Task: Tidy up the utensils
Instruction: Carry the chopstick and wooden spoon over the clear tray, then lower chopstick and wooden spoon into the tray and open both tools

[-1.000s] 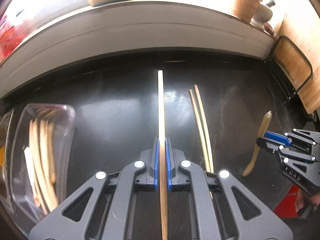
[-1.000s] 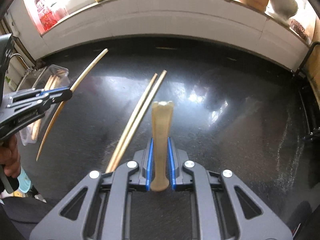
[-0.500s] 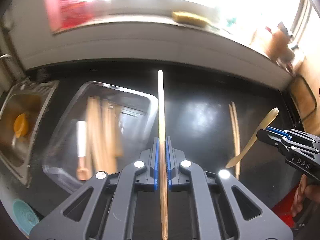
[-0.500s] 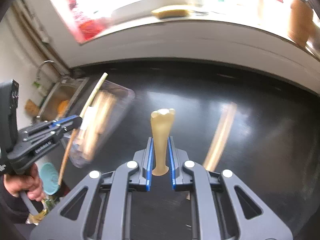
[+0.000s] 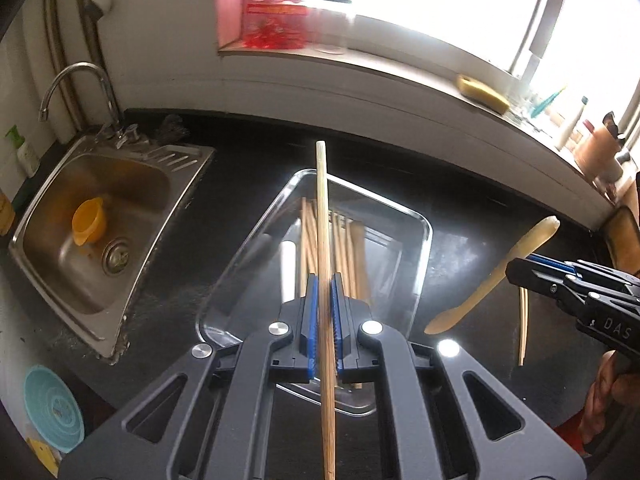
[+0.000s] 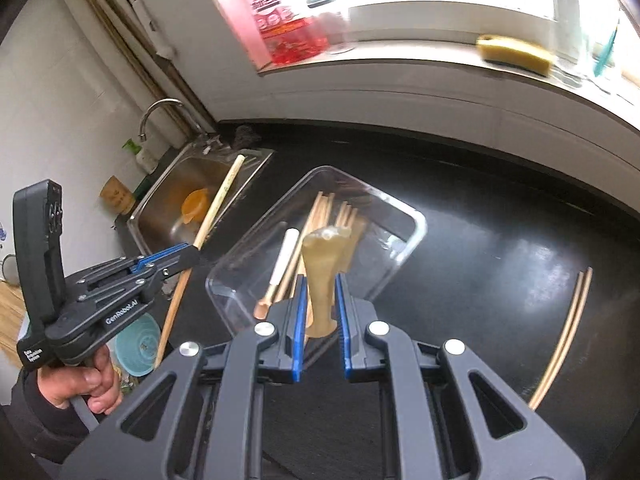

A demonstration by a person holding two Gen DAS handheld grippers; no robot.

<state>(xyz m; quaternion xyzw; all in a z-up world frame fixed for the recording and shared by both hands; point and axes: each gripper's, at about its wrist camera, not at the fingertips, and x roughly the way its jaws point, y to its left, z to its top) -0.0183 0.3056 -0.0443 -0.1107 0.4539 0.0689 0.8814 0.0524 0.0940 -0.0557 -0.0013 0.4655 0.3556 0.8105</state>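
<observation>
My left gripper (image 5: 324,320) is shut on a long wooden chopstick (image 5: 322,220) and holds it above a clear plastic container (image 5: 416,288) with several wooden utensils inside. My right gripper (image 6: 319,312) is shut on a pale wooden fork (image 6: 326,264) and holds it over the near end of the same container (image 6: 404,248). The right gripper with the fork (image 5: 500,272) shows at the right of the left wrist view. The left gripper with its chopstick (image 6: 208,228) shows at the left of the right wrist view. A pair of chopsticks (image 6: 564,328) lies on the black counter to the right.
A steel sink (image 5: 60,256) with an orange cup (image 5: 89,220) and a faucet (image 5: 76,88) sits left of the container. A teal round strainer (image 5: 52,408) lies at the near left. The windowsill holds a red package (image 6: 288,20) and a yellow sponge (image 6: 514,54).
Both grippers have swung left from the open counter to over the clear container, carrying the chopstick and the fork. The sink has come into view.
</observation>
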